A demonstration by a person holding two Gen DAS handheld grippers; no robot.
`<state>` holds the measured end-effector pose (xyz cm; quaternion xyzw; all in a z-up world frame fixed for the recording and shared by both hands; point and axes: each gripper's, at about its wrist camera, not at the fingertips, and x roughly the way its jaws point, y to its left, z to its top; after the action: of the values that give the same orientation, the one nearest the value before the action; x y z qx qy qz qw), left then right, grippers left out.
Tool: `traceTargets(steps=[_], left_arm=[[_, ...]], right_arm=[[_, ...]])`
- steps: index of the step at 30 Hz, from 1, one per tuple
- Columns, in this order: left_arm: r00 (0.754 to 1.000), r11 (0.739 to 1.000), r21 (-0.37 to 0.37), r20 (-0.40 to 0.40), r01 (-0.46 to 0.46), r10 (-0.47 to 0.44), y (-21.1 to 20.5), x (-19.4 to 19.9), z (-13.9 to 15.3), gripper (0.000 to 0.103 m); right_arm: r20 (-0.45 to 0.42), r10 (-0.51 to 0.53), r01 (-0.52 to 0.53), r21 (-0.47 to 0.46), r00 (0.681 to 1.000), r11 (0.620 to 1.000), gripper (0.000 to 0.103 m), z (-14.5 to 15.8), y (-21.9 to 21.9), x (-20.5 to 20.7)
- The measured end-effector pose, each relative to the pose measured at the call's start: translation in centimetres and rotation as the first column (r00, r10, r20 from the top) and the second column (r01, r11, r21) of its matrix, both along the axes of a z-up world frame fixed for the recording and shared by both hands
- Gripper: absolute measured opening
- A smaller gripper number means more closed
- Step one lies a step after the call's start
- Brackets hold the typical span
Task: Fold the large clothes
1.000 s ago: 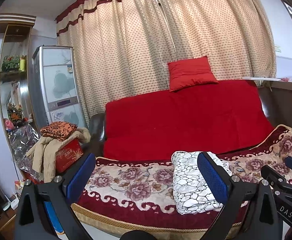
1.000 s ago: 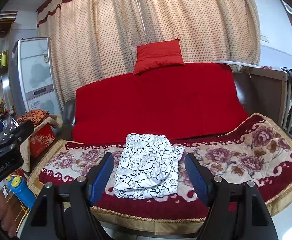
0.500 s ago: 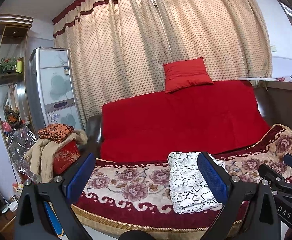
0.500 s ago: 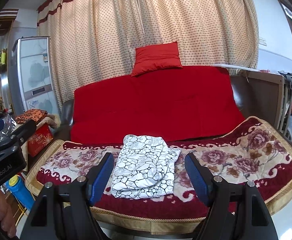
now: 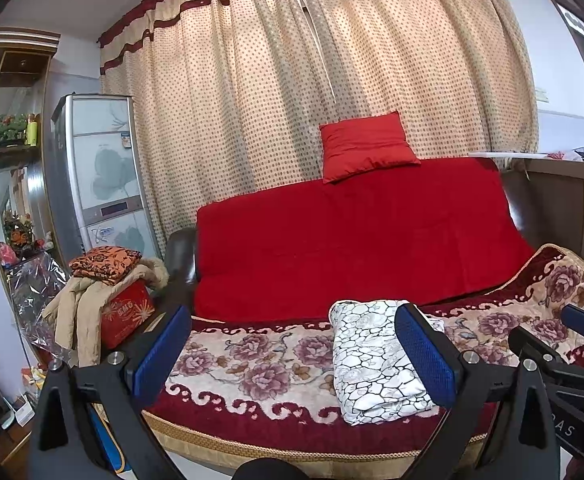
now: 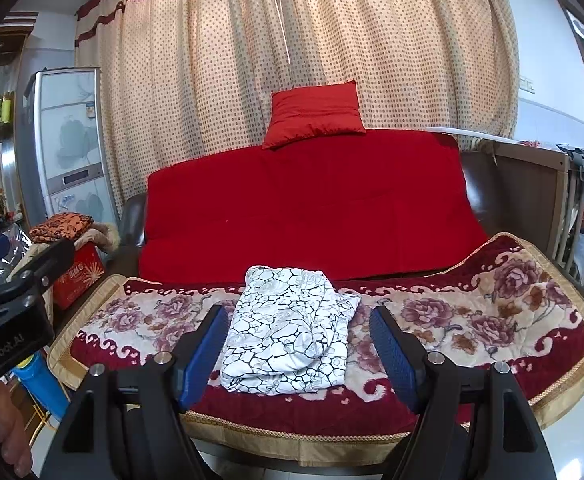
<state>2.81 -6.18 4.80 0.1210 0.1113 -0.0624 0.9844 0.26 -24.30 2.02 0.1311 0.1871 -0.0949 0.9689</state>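
A white garment with a black crackle print [image 6: 292, 328] lies folded in a compact bundle on the floral sofa seat cover [image 6: 472, 312]. It also shows in the left wrist view [image 5: 372, 360], partly behind my left gripper's right finger. My left gripper [image 5: 292, 352] is open and empty, held off the sofa's front edge. My right gripper [image 6: 300, 348] is open and empty, its fingers framing the bundle from a distance. Neither gripper touches the garment.
A red sofa back [image 6: 304, 208] with a red cushion [image 6: 316, 114] on top stands before dotted curtains. A pile of clothes on a red box [image 5: 108, 292] sits left of the sofa. A cabinet [image 5: 100, 172] and a wooden crib [image 6: 572, 208] flank it.
Both grippers have drawn back and risen a little from the sofa; the folded garment looks smaller and lower in both views. The garment itself has not moved.
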Motion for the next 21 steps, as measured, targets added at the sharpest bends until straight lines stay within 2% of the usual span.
traceTargets(steps=[21], left_arm=[[1.0, 1.0, 0.001, -0.017, 0.002, -0.002, 0.14, 0.15, -0.57, 0.101]], right_arm=[[-0.021, 0.013, -0.013, -0.001, 1.0, 1.0, 0.077, -0.27, 0.7, 0.45]])
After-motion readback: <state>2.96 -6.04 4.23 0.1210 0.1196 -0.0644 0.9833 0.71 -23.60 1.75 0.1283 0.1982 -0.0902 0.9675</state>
